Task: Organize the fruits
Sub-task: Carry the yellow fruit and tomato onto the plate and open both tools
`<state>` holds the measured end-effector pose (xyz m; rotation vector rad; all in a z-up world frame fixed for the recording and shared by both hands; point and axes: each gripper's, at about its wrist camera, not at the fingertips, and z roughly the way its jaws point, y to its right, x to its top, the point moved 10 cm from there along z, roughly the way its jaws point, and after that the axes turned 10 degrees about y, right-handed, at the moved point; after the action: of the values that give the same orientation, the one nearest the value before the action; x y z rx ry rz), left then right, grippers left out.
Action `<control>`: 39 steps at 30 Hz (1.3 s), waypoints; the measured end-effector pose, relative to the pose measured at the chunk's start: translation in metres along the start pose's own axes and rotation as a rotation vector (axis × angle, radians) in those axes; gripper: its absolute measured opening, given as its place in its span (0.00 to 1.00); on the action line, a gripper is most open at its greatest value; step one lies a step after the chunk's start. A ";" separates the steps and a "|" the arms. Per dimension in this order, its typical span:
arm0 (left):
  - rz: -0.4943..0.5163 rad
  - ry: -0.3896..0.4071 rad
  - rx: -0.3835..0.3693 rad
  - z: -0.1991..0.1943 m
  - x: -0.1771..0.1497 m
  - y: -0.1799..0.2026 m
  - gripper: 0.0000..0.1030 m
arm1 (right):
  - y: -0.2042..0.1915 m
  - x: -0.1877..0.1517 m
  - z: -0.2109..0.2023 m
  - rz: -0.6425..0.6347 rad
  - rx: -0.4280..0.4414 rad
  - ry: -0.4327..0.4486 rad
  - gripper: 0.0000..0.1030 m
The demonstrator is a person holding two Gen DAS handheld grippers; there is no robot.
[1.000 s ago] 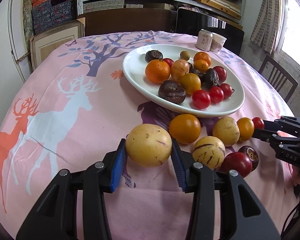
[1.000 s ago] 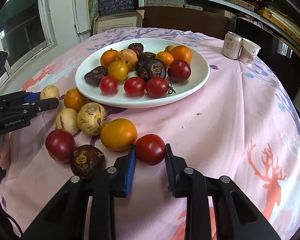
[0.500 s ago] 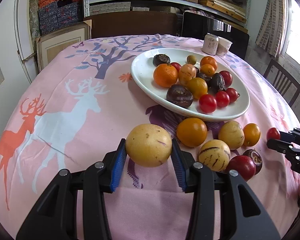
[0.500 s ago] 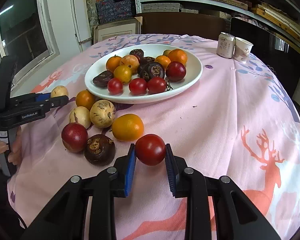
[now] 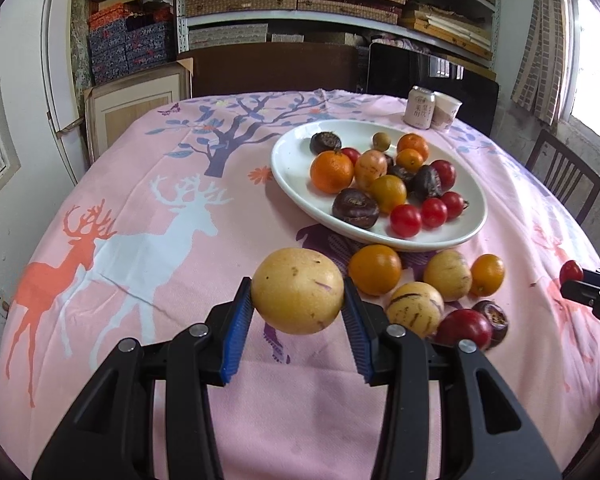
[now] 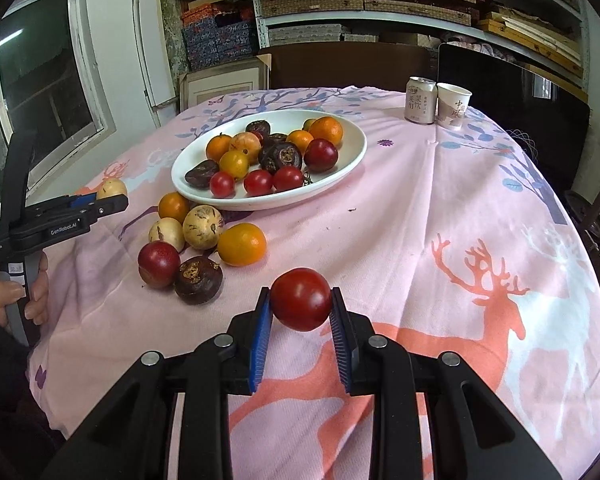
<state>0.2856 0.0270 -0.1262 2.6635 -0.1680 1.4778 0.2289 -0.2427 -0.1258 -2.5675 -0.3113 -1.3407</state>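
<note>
I have my left gripper (image 5: pixel 298 300) clamped on the yellow melon (image 5: pixel 298 291) and my right gripper (image 6: pixel 301 304) on the red tomato (image 6: pixel 301 299), with the white plate (image 6: pixel 340 168) ahead, left of the right gripper.

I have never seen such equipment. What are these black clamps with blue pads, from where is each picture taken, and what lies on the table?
No robot here: a person holds a hand-operated clamp in each hand, with a camera looking along its two fingers. One picture comes from the left tool, the other from the right tool. The left tool grips a yellow speckled fruit; the right tool grips a red tomato. On the pink deer tablecloth stands a white plate of mixed fruits, with loose fruits beside it. A can and paper cup stand behind.
</note>
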 end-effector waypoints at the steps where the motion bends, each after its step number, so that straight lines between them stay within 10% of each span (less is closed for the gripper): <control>1: -0.004 0.006 -0.007 -0.005 0.000 0.001 0.42 | 0.002 0.002 -0.004 0.006 0.002 0.009 0.28; 14: 0.054 0.053 -0.048 -0.046 0.017 0.029 0.42 | 0.007 0.017 -0.013 0.066 0.043 0.058 0.28; 23: 0.099 0.069 -0.073 -0.017 0.075 0.042 0.42 | 0.015 0.098 -0.011 0.093 0.050 0.176 0.29; 36: 0.087 -0.102 -0.108 0.115 0.081 0.056 0.42 | -0.013 0.167 0.154 0.025 0.050 0.081 0.29; 39: 0.085 -0.118 -0.101 0.128 0.079 0.058 0.51 | -0.022 0.166 0.174 -0.045 0.015 0.072 0.52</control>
<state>0.4264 -0.0512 -0.1251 2.6934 -0.3584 1.2969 0.4503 -0.1566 -0.0832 -2.5070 -0.3671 -1.4373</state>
